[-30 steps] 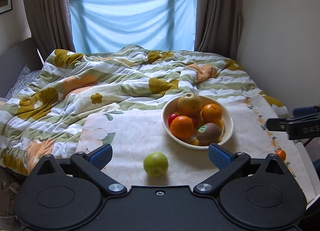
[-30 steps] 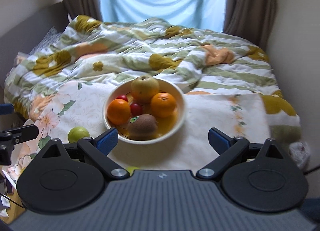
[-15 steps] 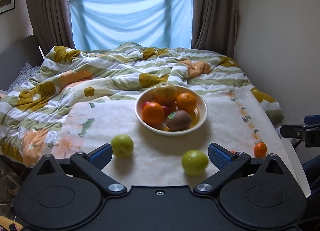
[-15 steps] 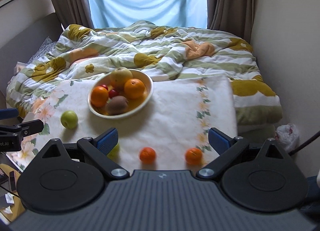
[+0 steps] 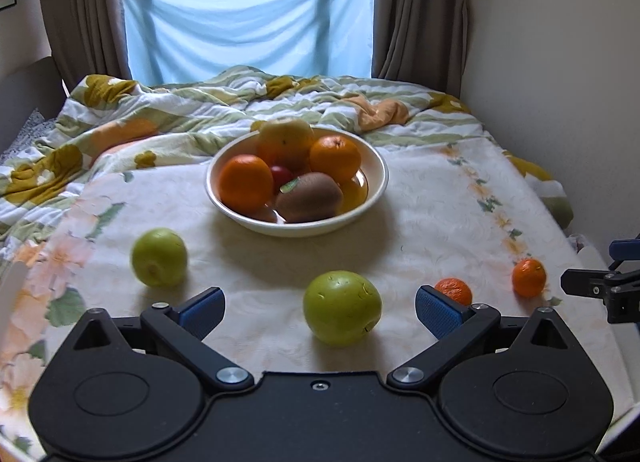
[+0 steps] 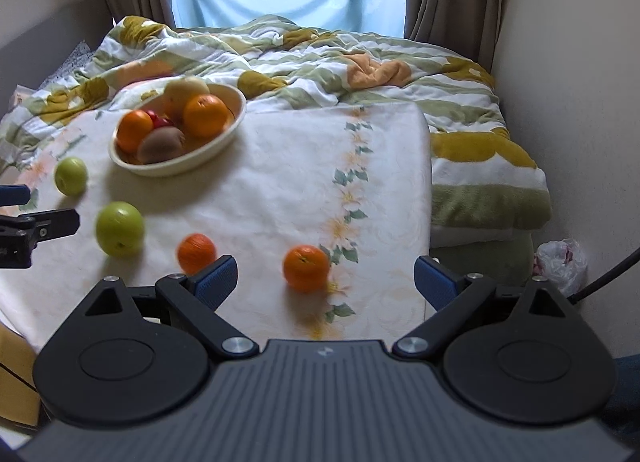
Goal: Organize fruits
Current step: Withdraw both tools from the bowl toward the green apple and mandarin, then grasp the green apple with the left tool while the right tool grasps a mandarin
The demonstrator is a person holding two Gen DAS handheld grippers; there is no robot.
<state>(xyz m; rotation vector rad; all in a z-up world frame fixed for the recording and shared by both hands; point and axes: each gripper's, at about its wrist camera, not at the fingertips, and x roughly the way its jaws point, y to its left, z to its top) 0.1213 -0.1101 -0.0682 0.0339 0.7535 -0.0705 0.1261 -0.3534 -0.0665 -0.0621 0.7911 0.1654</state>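
Nearest the left gripper point(image 5: 318, 308), between its spread, empty jaws, lies a green apple point(image 5: 341, 312) on the floral cloth point(image 5: 432, 222) that covers the worktop. Just right of it sits a small mandarin point(image 5: 454, 290), partly behind the right blue pad, and a second mandarin point(image 5: 529, 277) lies farther right, near the cloth's edge. Another green apple point(image 5: 159, 257) rests to the left, apart from the first.

Between the right gripper's point(image 6: 325, 276) jaws, likewise wide apart and holding nothing, lies that second mandarin point(image 6: 306, 267); the first mandarin point(image 6: 196, 253) sits just beyond its left pad. The left gripper's fingers point(image 6: 38, 228) show at the left edge of this view, close to the nearer apple point(image 6: 119, 228).

Farther back, a cream bowl point(image 5: 372, 190) stands on the cloth holding two oranges point(image 5: 246, 182), a kiwi point(image 5: 309, 202), a red fruit point(image 5: 281, 175) and a yellowish pear-like fruit point(image 5: 286, 136) at the rear. Behind the bowl a rumpled flowered quilt point(image 5: 168, 118) covers a bed, then a blue sheet point(image 5: 248, 18) hangs over the window between brown curtains point(image 5: 420, 10).
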